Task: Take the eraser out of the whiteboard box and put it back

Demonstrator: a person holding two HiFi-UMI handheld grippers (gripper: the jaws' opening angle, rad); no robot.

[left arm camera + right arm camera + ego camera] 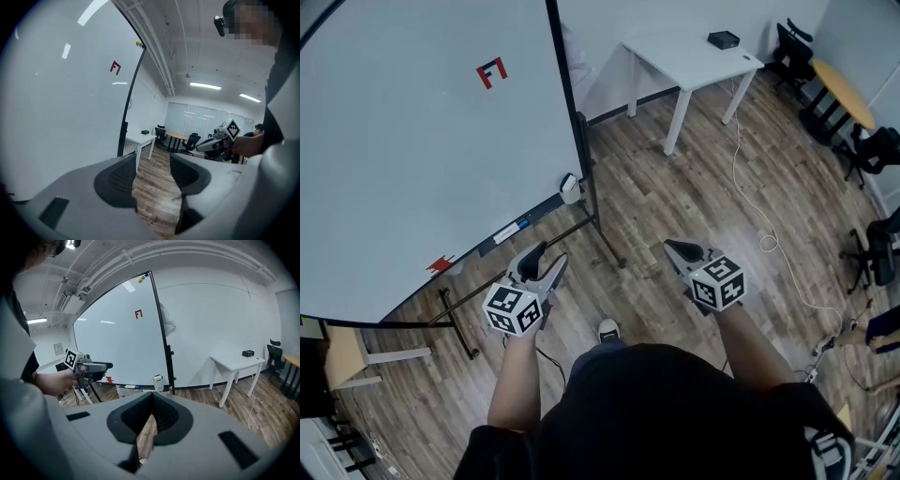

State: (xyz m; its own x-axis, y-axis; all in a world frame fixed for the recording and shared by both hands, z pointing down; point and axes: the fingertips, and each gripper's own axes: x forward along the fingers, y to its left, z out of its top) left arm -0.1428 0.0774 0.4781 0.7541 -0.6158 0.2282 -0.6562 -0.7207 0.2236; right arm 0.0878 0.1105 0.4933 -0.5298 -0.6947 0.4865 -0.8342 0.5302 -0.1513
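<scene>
Dark shirt (675, 412) of the person fills the bottom of the head view, both forearms out front over the wood floor (675, 178).

Left gripper (546, 260): jaws apart at a moderate gap, only floor showing between the pads (123, 178), so it's empty. It's tilted toward the whiteboard (412, 141) and close to the whiteboard's bottom edge, but touches nothing.

Right gripper (680, 251): jaws closed tip to tip, nothing between them; its own view shows just a thin wedge of floor behind the meeting point (152, 397). It's held off to the right, over bare floor.

Whiteboard box (570, 188): small and white, hanging at the board's lower right corner beside the black frame post (586, 169). Also seen at (158, 380). Both grippers are well apart from it. The eraser can't be made out at this size, so I can't tell whether it's inside.

Markers (511, 231) lie along the board's bottom rail. A red mark (491, 71) is on the board face.

Background: white surface (694, 61) carrying a black box (723, 39), and a white cable (750, 187) trailing across the floor.
</scene>
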